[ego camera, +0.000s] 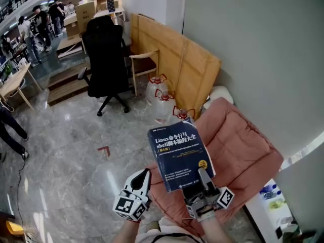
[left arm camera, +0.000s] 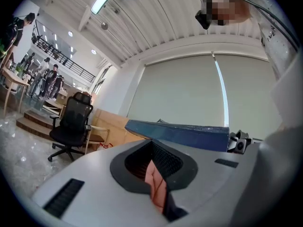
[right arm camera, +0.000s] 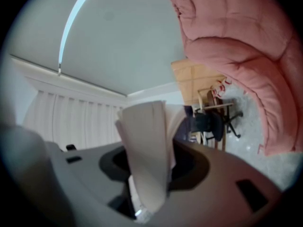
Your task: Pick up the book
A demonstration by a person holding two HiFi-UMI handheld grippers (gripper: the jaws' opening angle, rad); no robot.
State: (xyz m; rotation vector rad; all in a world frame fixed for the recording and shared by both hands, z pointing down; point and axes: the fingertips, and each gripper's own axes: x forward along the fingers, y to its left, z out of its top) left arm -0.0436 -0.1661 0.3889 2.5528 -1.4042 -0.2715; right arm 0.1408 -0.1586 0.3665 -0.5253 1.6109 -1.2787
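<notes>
A dark blue book (ego camera: 179,156) with white title print is held up over a pink quilted cushion (ego camera: 238,146). My right gripper (ego camera: 204,178) is shut on the book's lower edge. In the right gripper view the book's pale page block (right arm camera: 147,150) stands clamped between the jaws of the right gripper (right arm camera: 149,178), with the cushion (right arm camera: 236,46) beyond. My left gripper (ego camera: 143,178) hangs to the left of the book, apart from it, its black fingers together and empty. The left gripper view shows the left gripper (left arm camera: 158,174) shut, with the book (left arm camera: 184,134) across the middle.
A black office chair (ego camera: 105,59) and a wooden chair (ego camera: 144,65) stand on the marble floor. A large wooden board (ego camera: 177,59) leans on the wall. Clear water jugs (ego camera: 159,92) sit beside it. People stand far left. A white cabinet (ego camera: 268,211) is at lower right.
</notes>
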